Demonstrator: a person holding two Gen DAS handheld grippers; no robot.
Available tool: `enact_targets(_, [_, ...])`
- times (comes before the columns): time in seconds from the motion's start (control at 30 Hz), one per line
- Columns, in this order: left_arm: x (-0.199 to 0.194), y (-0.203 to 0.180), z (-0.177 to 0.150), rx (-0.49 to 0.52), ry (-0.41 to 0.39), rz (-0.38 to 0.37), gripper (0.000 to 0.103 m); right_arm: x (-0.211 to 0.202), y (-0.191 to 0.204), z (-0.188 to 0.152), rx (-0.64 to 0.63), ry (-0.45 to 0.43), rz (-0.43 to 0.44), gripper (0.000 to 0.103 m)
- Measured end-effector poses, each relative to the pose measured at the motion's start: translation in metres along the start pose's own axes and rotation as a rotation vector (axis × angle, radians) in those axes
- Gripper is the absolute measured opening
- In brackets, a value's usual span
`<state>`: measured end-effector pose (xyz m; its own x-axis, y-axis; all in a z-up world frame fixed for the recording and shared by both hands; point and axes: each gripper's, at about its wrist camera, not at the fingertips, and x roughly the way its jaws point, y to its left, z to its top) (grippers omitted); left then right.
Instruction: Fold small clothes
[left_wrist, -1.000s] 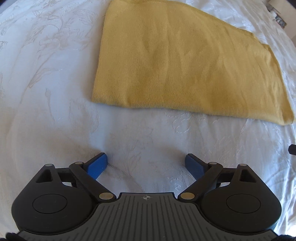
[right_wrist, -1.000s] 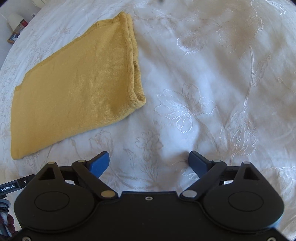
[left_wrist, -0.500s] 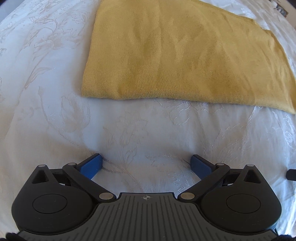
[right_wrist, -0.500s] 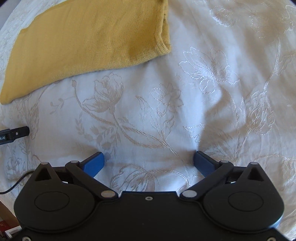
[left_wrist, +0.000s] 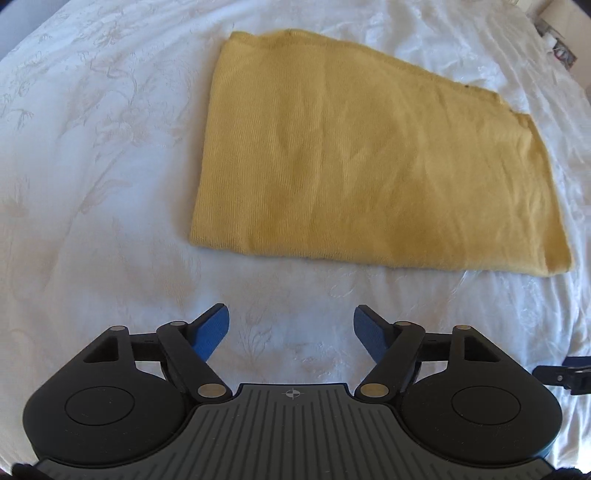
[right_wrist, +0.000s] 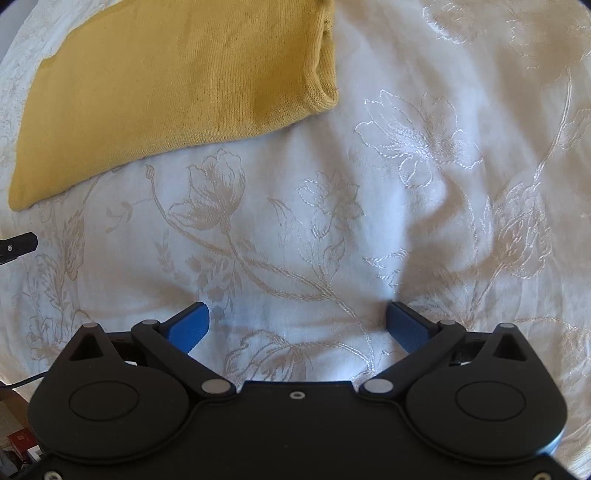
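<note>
A mustard-yellow knitted garment (left_wrist: 369, 166) lies folded flat on the white embroidered bedspread (left_wrist: 92, 166). In the left wrist view it fills the upper middle, beyond my left gripper (left_wrist: 291, 328), whose jaws are closing with only bare bedspread between the blue pads (left_wrist: 212, 330). In the right wrist view the same garment (right_wrist: 166, 85) sits at the upper left, its rolled edge facing right. My right gripper (right_wrist: 297, 323) hovers over the bedspread (right_wrist: 443, 184) below it, open wide and holding nothing.
Small items (left_wrist: 557, 48) lie at the bed's far right edge in the left wrist view. A black part of the other gripper (left_wrist: 565, 376) pokes in at the right. A black part (right_wrist: 16, 245) and cable show at the left of the right wrist view.
The left gripper has pulled back and risen, so the whole garment now shows, and its jaws have narrowed. The right gripper swung so the garment moved to the upper left of its view.
</note>
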<state>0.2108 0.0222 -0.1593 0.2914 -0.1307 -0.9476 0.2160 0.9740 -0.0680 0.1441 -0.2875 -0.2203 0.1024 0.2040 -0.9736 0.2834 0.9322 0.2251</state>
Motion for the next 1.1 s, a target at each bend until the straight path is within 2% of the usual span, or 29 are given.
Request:
enact_targets(0.1, [-0.013, -0.013, 0.025, 0.038, -0.058, -0.003, 0.073, -0.018, -0.009, 0.009, 0.003, -0.046, 0.045, 0.096])
enact_targets(0.23, [-0.014, -0.034, 0.064, 0.059, -0.106, -0.026, 0.073, -0.043, -0.021, 0.028, 0.041, -0.153, 0.086, 0.096])
enact_targets(0.43, [0.013, -0.065, 0.117, 0.074, -0.119, -0.023, 0.073, -0.069, -0.03, 0.065, 0.084, -0.311, 0.139, 0.096])
enact_targets(0.6, [0.042, -0.08, 0.148, 0.089, -0.098, -0.004, 0.073, -0.071, -0.027, 0.091, 0.068, -0.394, 0.186, 0.096])
enact_targets(0.87, [0.092, -0.077, 0.168, 0.041, 0.01, 0.05, 0.074, -0.059, -0.028, 0.124, 0.021, -0.383, 0.234, 0.096])
enact_targets(1.1, [0.103, -0.078, 0.166, 0.052, 0.013, 0.075, 0.084, -0.029, -0.035, 0.145, -0.007, -0.305, 0.308, 0.096])
